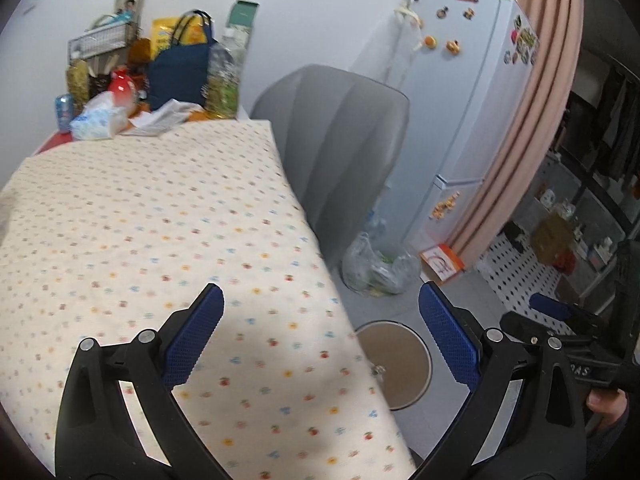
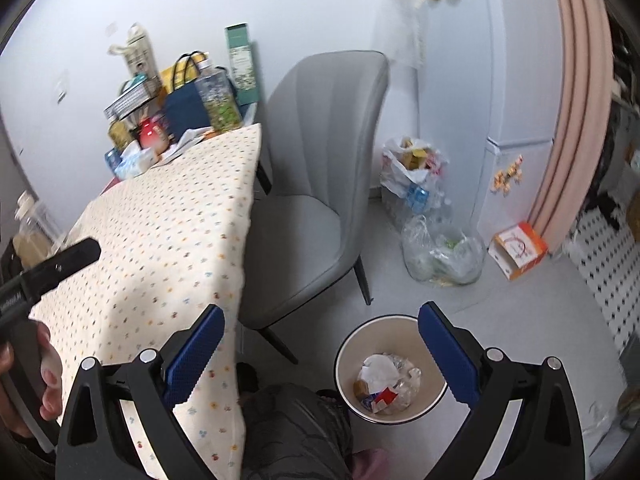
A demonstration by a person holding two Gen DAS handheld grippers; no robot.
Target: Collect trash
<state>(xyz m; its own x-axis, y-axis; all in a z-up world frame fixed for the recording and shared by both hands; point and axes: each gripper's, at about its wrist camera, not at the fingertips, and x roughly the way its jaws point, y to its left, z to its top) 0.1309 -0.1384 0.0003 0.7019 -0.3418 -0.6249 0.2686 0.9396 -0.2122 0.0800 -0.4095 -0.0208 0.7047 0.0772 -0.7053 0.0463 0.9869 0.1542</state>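
Note:
A round trash bin (image 2: 344, 364) stands on the floor by the table and holds crumpled paper, plastic and wrappers (image 2: 386, 382). In the left wrist view the bin (image 1: 400, 356) shows below the table edge. My left gripper (image 1: 320, 304) is open and empty, above the table's front right edge. My right gripper (image 2: 320, 316) is open and empty, above the floor between the table and the bin. The right gripper also shows at the right in the left wrist view (image 1: 552, 308). The left gripper shows at the left in the right wrist view (image 2: 68, 258).
The table has a dotted cloth (image 1: 140, 220). Bags, bottles, a can and tissues (image 1: 152, 80) crowd its far end. A grey chair (image 2: 320, 184) stands beside it. Plastic bags of waste (image 2: 440, 252) and an orange box (image 2: 520, 248) lie by the fridge (image 1: 460, 100).

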